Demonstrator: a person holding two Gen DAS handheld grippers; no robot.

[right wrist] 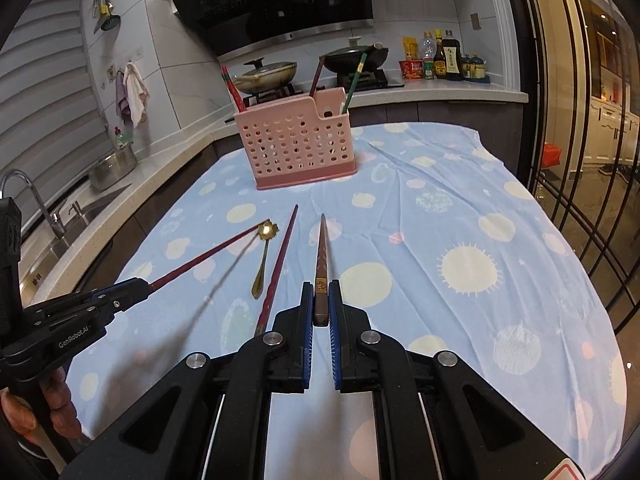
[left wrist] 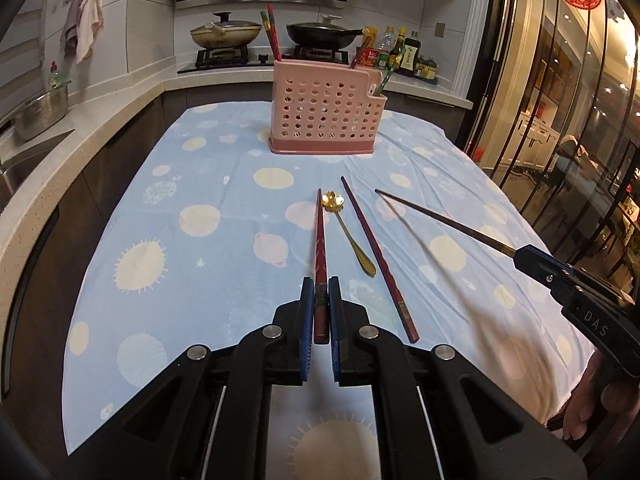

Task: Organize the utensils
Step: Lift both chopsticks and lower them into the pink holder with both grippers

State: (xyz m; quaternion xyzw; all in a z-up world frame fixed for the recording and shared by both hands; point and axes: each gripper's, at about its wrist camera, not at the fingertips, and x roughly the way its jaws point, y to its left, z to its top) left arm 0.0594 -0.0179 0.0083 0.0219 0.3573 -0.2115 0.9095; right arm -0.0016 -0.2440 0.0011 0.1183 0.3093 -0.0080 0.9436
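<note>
Left tongs (left wrist: 318,300) angled down — gripping red chopstick (left wrist: 320,240)

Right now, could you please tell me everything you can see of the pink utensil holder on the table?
The pink utensil holder is a rectangular, plastic-looking caddy with walls perforated by rows of round holes, set on a darker pink base. One top corner steps down into a lower compartment. It stands upright at the far end of the blue patterned tablecloth, in front of the stove. Several chopsticks, red and green, already lean inside it. Neither tool touches it.
</note>
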